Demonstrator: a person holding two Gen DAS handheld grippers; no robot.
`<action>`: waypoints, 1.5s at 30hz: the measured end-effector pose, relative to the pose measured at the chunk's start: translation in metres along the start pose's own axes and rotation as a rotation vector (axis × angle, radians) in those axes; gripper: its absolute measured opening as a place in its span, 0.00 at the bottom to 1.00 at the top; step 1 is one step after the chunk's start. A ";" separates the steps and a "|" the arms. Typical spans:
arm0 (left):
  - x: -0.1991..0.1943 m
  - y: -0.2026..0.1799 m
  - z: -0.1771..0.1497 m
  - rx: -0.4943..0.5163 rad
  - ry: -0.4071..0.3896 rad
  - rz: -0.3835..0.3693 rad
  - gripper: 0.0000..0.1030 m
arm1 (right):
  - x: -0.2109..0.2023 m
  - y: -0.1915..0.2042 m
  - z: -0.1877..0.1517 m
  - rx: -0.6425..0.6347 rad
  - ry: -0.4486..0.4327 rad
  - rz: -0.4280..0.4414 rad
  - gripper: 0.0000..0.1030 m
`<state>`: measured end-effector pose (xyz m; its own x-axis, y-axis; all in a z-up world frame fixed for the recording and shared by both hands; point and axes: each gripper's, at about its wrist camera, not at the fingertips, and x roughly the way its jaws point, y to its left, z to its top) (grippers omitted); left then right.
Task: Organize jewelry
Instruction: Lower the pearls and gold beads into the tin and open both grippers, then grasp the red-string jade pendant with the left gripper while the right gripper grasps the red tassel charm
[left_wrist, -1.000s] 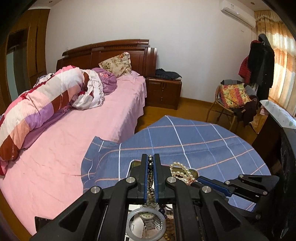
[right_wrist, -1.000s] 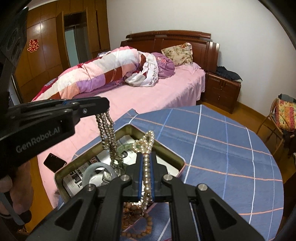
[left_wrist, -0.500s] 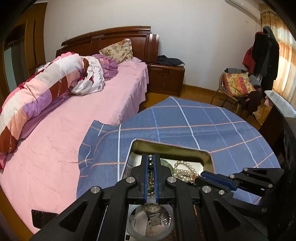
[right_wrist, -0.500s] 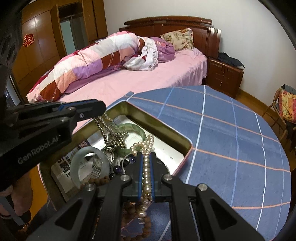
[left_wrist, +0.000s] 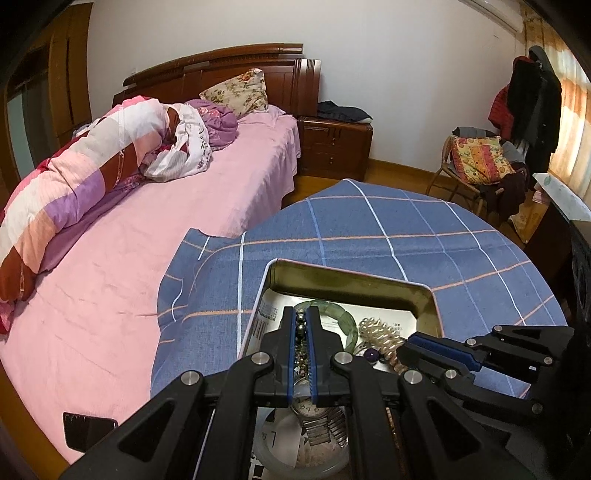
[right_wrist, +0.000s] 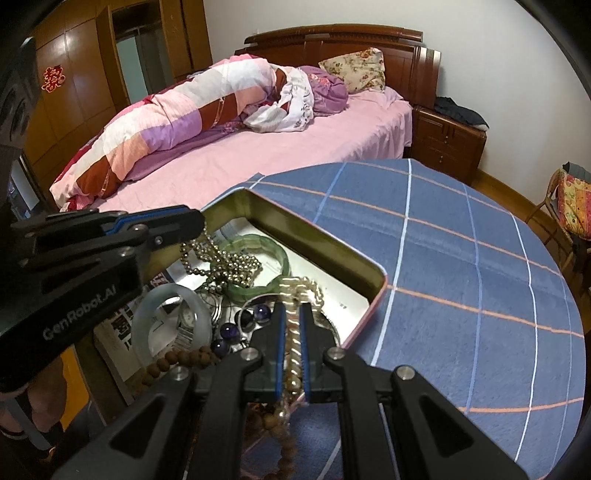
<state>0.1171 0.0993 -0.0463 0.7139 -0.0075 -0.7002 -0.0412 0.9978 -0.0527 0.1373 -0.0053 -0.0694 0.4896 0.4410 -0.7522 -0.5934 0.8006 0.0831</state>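
You've lowered both strands into the metal tin (right_wrist: 325, 245) on the blue checked tablecloth (right_wrist: 461, 258). Your left gripper (left_wrist: 303, 317) pinches the silver bead chain (right_wrist: 221, 258); your right gripper (right_wrist: 291, 314) clamps the pearl necklace (right_wrist: 301, 286), running lengthwise between its fingers. Crowding them (tightly): two bangles, green (right_wrist: 271, 254) and pale (right_wrist: 166, 321), one wristwatch (right_wrist: 186, 319).

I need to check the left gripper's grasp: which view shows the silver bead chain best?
The right wrist view: the silver bead chain hangs from the left gripper and pools over the green bangle in the tin. The left wrist view shows only a sliver between its fingers.
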 end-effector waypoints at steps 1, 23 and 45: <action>0.000 0.000 0.000 0.000 0.002 -0.002 0.05 | -0.001 0.000 0.000 0.002 -0.004 0.002 0.11; -0.028 -0.008 -0.008 -0.015 -0.064 0.072 0.67 | -0.035 -0.017 -0.008 0.030 -0.073 -0.002 0.67; -0.057 -0.137 -0.071 0.307 -0.051 -0.052 0.66 | -0.113 -0.120 -0.126 0.215 -0.021 -0.193 0.67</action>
<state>0.0325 -0.0420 -0.0496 0.7442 -0.0631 -0.6650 0.2036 0.9696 0.1358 0.0725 -0.2022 -0.0771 0.5947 0.2782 -0.7543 -0.3399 0.9373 0.0778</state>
